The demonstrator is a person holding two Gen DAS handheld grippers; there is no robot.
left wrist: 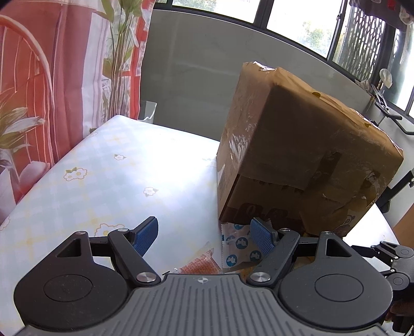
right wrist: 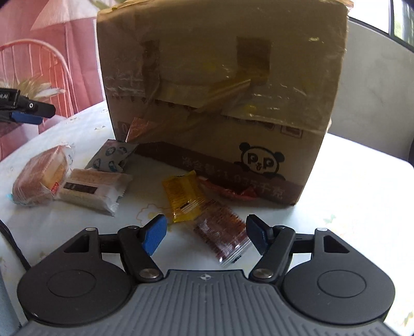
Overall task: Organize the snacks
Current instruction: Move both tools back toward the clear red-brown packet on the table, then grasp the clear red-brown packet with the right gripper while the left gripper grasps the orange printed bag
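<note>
A taped cardboard box (right wrist: pixel 220 90) with a panda print stands on the table, with snack packets scattered before it. My right gripper (right wrist: pixel 205 234) is open, its blue pads on either side of a dark red striped packet (right wrist: pixel 222 232) without touching it. Beyond lie a yellow packet (right wrist: pixel 183 196), a red packet (right wrist: pixel 227 190), a white cracker packet (right wrist: pixel 93 188), a round cake packet (right wrist: pixel 38 178) and a white blue-dotted packet (right wrist: pixel 111 155). My left gripper (left wrist: pixel 204 236) is open over the cloth, the blue-dotted packet (left wrist: pixel 238 248) by its right pad and an orange packet (left wrist: pixel 199 266) beneath.
The table (left wrist: pixel 103 168) wears a pale flowered cloth. An orange packet (right wrist: pixel 138 128) sticks out under the box's taped flap. A red-and-white curtain (left wrist: pixel 51 77) hangs at the left, a grey wall and windows (left wrist: pixel 297 20) behind. The box (left wrist: pixel 297 155) fills the right of the left wrist view.
</note>
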